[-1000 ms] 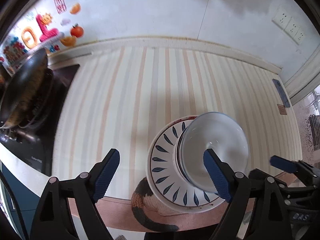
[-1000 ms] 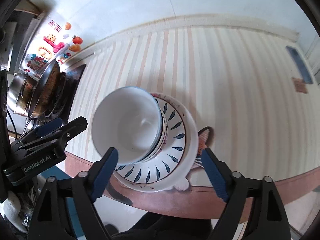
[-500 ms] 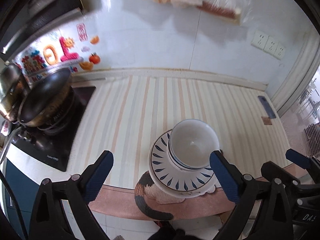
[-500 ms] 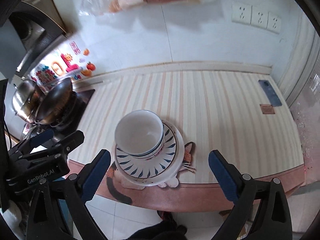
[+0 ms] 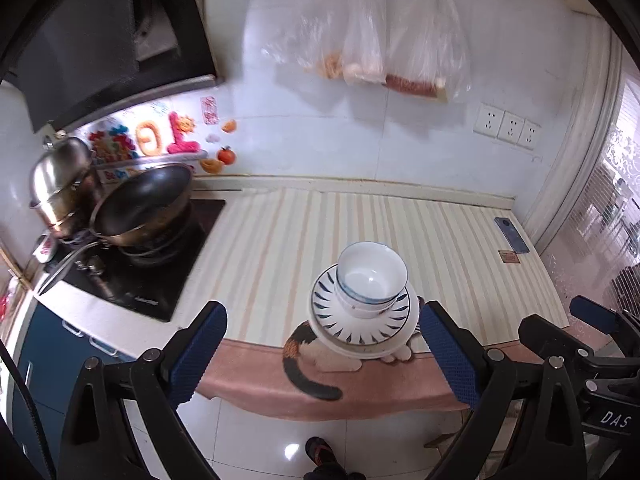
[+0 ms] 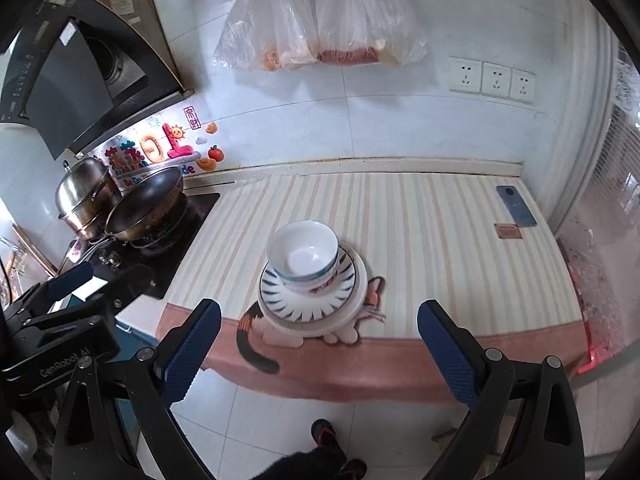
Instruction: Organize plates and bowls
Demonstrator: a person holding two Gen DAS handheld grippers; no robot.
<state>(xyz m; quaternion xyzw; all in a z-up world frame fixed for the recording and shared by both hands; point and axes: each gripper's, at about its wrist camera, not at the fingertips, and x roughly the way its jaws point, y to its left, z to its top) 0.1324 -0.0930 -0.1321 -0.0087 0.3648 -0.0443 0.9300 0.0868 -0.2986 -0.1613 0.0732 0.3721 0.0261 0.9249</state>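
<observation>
While both the left gripper (image 5: 320,354) and right gripper (image 6: 318,350) hang released and empty off the bench (image 6: 420,216) front, the bowls (image 6: 303,255) sit nested on stacked plates (image 6: 312,304) near its edge, so any nudge inward should be gentle.

A striped cloth (image 6: 400,220) covers the counter (image 5: 132,328). Stacked plates (image 6: 316,312) sit at its front edge; a phone (image 6: 516,206) lies near the back right corner.

Two stacked bowls (image 6: 303,254), two plates (image 6: 312,304), one wok (image 6: 146,204), one pot (image 6: 86,196)
</observation>
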